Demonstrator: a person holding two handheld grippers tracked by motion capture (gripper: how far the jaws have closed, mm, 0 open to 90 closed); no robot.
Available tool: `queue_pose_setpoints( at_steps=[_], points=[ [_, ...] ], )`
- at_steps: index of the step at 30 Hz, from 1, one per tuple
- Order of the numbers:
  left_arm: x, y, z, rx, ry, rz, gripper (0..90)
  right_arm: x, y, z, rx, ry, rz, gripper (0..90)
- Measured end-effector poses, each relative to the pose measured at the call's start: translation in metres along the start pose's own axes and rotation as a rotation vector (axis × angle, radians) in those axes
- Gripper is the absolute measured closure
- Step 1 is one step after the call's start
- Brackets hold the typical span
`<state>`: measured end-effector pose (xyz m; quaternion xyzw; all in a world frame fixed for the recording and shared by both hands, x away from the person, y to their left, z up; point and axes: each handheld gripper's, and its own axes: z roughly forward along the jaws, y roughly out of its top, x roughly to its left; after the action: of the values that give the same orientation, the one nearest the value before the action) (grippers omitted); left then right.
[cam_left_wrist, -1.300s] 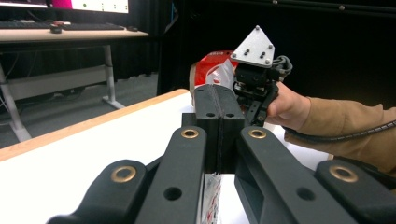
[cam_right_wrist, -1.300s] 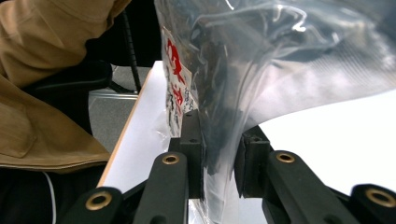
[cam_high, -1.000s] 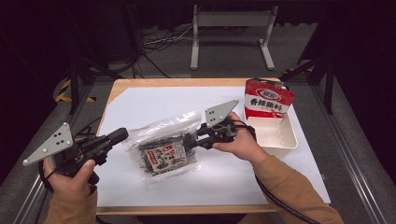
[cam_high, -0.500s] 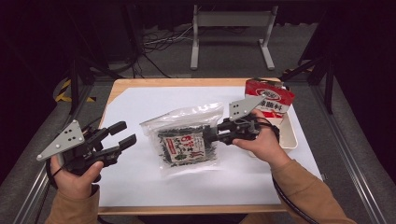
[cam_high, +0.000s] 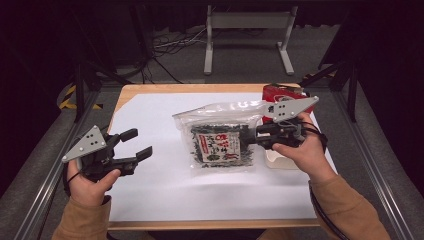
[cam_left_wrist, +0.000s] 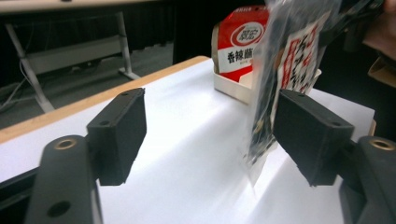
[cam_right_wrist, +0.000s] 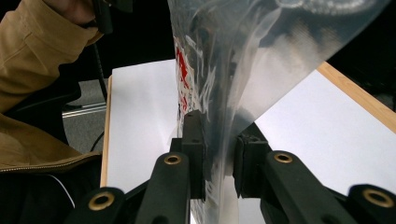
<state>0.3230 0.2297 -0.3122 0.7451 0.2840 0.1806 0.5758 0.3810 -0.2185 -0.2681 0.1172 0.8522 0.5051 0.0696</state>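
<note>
A clear plastic bag (cam_high: 220, 142) with a dark seaweed pack inside hangs above the white sheet, lifted by its right edge. My right gripper (cam_high: 251, 138) is shut on that edge; in the right gripper view the pads (cam_right_wrist: 194, 154) pinch the film of the bag (cam_right_wrist: 247, 56). My left gripper (cam_high: 137, 143) is at the table's left, apart from the bag. Its jaws have just been opening and stand open with nothing between them. In the left gripper view the bag (cam_left_wrist: 268, 93) hangs farther off, beyond the gripper (cam_left_wrist: 212, 135).
A red snack pack (cam_high: 280, 92) stands in a shallow white tray (cam_high: 277, 160) at the table's right, behind my right hand; the pack (cam_left_wrist: 238, 46) also shows in the left gripper view. The white sheet (cam_high: 160, 190) covers the wooden table. Metal rails run along both table sides.
My left jaws went from shut to open, and the hand drew back left. The right gripper carried the bag to the right and lifted it.
</note>
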Motion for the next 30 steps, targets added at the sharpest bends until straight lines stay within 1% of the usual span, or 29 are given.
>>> queue_pose_setpoints(
  at_steps=[3,4,5,9,13,15,16,17,21,22,23,25,26,28,30],
  points=[
    [0.006,-0.005,0.004,0.016,0.014,-0.010,22.3,0.001,-0.001,-0.010,-0.001,-0.024,0.012,77.3],
    [0.006,-0.005,0.004,0.016,0.014,-0.010,21.7,0.001,-0.001,-0.010,-0.001,-0.024,0.012,77.3],
    [0.008,-0.007,0.006,0.026,0.024,-0.022,21.7,0.001,-0.001,-0.012,-0.002,-0.029,0.015,77.3],
    [0.014,-0.012,0.008,0.031,0.038,-0.041,19.4,0.001,-0.001,-0.024,-0.007,-0.061,0.023,77.3],
    [0.020,-0.017,0.009,0.041,0.049,-0.044,18.7,0.000,-0.004,-0.038,-0.016,-0.090,0.047,77.3],
    [0.021,-0.019,0.011,0.042,0.053,-0.050,18.3,0.000,-0.004,-0.041,-0.015,-0.099,0.054,77.3],
    [0.023,-0.022,0.013,0.053,0.067,-0.043,18.0,-0.001,-0.006,-0.047,-0.021,-0.114,0.062,77.4],
    [0.024,-0.024,0.014,0.063,0.070,-0.047,17.7,-0.001,-0.007,-0.048,-0.023,-0.117,0.066,77.4],
    [0.029,-0.031,0.019,0.074,0.072,-0.066,16.7,-0.002,-0.009,-0.059,-0.032,-0.138,0.075,77.5],
    [0.029,-0.031,0.019,0.074,0.072,-0.066,16.3,-0.002,-0.009,-0.059,-0.032,-0.138,0.075,77.5],
    [0.031,-0.032,0.020,0.072,0.077,-0.064,15.9,-0.003,-0.010,-0.064,-0.040,-0.148,0.077,77.5],
    [0.031,-0.033,0.021,0.073,0.078,-0.070,15.6,-0.003,-0.010,-0.066,-0.043,-0.153,0.078,77.5],
    [0.032,-0.033,0.021,0.071,0.081,-0.068,15.2,-0.003,-0.010,-0.072,-0.052,-0.162,0.080,77.6],
    [0.032,-0.034,0.022,0.073,0.083,-0.067,15.1,-0.003,-0.010,-0.074,-0.055,-0.166,0.081,77.6],
    [0.033,-0.035,0.022,0.074,0.081,-0.071,15.0,-0.003,-0.011,-0.080,-0.065,-0.179,0.086,77.7]
  ],
)
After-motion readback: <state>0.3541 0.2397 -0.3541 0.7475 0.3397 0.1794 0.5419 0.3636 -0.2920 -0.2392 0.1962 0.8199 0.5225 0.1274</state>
